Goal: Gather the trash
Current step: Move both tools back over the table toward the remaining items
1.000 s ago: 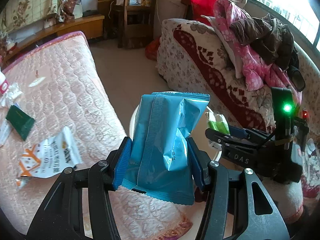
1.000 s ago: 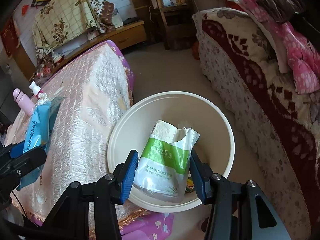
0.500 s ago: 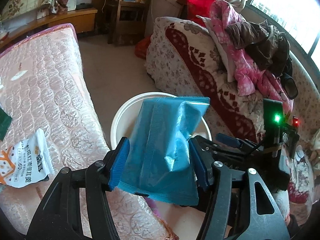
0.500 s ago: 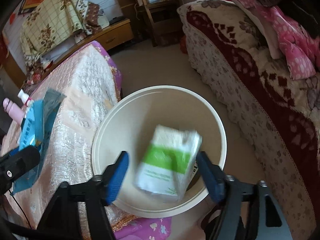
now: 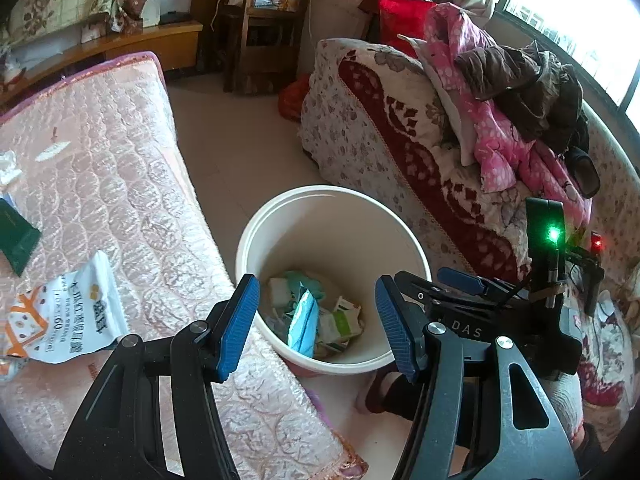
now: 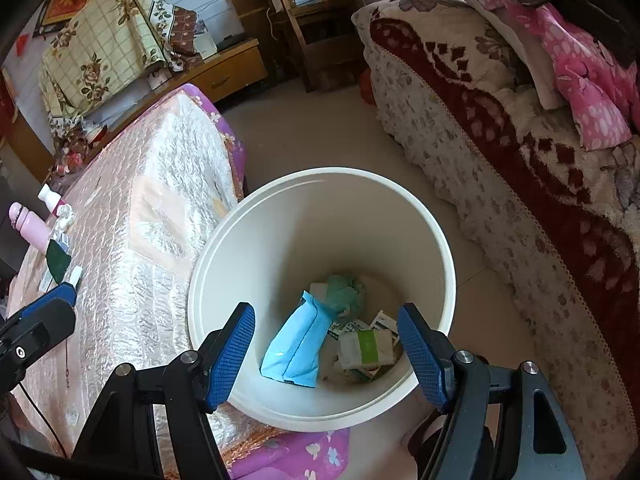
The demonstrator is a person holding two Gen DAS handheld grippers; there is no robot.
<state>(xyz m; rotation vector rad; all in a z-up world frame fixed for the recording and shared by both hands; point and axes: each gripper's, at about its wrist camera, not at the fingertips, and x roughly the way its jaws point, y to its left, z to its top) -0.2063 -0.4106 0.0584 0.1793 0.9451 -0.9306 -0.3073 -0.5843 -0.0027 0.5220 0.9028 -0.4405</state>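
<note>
Wrappers dropped, more trash waiting at left of the left-wrist frame
White snack wrapper lies flat on the quilted cover: light, crinkly, slippery, best pinched at an edge; left gripper and right gripper both gape empty over the bin, blue pouch inside

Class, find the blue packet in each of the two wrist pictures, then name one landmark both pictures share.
Left wrist: blue packet stands on edge in the bin's bottom, lower centre.
Right wrist: it leans inside the bin, lower centre.
Shared landmark: white bin.
</note>
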